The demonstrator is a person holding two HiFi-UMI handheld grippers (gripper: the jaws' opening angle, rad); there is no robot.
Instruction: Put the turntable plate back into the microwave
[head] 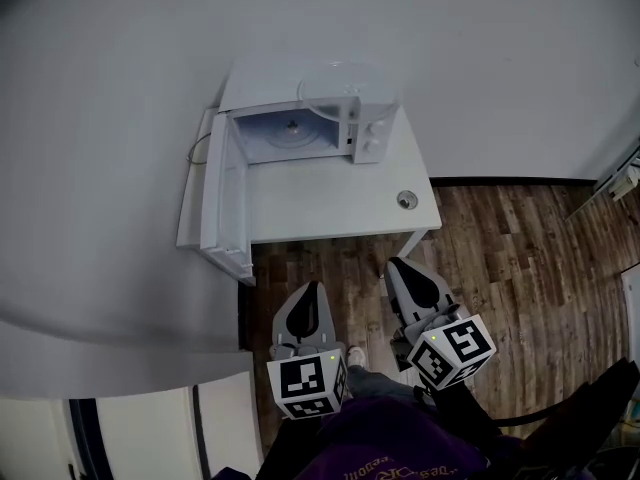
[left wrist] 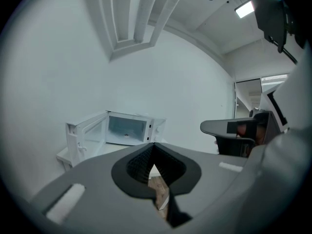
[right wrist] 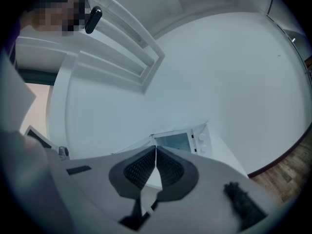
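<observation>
A white microwave [head: 300, 118] stands on a white table [head: 330, 213] against the wall, with its door [head: 222, 183] swung open to the left. The clear glass turntable plate [head: 345, 86] lies on top of the microwave, over its right side. In the head view both grippers hover over the wooden floor, short of the table's front edge. My left gripper [head: 313, 286] and my right gripper [head: 397, 264] are both shut with nothing between the jaws. The left gripper view has the open microwave [left wrist: 124, 129] ahead past the shut left gripper [left wrist: 154, 145]. The right gripper view shows the microwave [right wrist: 178, 141] beyond the shut right gripper [right wrist: 155, 149].
A small round object [head: 406, 199] sits near the table's right front corner. A white counter or ledge [head: 110, 368] runs along the lower left. Wooden floor [head: 520, 268] spreads to the right, with a dark chair part [head: 590, 418] at the lower right.
</observation>
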